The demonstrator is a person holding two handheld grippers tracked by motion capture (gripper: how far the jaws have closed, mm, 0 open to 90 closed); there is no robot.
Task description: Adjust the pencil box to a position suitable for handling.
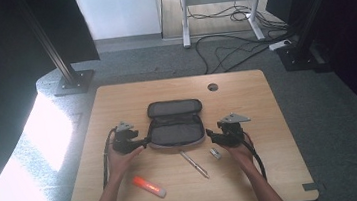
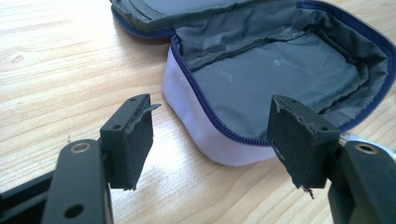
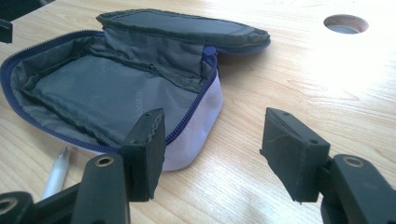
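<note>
An unzipped pencil case (image 1: 175,126) lies flat in the middle of the wooden table (image 1: 246,98), its lid folded back and its grey lining bare. It has a pale lilac side and a blue zipper. My left gripper (image 1: 143,143) sits just off the case's left end, jaws wide apart with nothing between them. The left gripper view has the case (image 2: 280,79) right beyond the open gripper (image 2: 215,140). My right gripper (image 1: 210,135) is at the case's right end, also open and empty. The case's corner (image 3: 187,140) lies just ahead of the right gripper (image 3: 212,149).
A silver pen (image 1: 194,164) lies on the table in front of the case, and its tip (image 3: 56,175) is in the right gripper view. An orange-red marker (image 1: 149,186) is at the near left and a small pale item (image 1: 215,153) by my right hand. A cable hole (image 1: 213,87) is at the far side.
</note>
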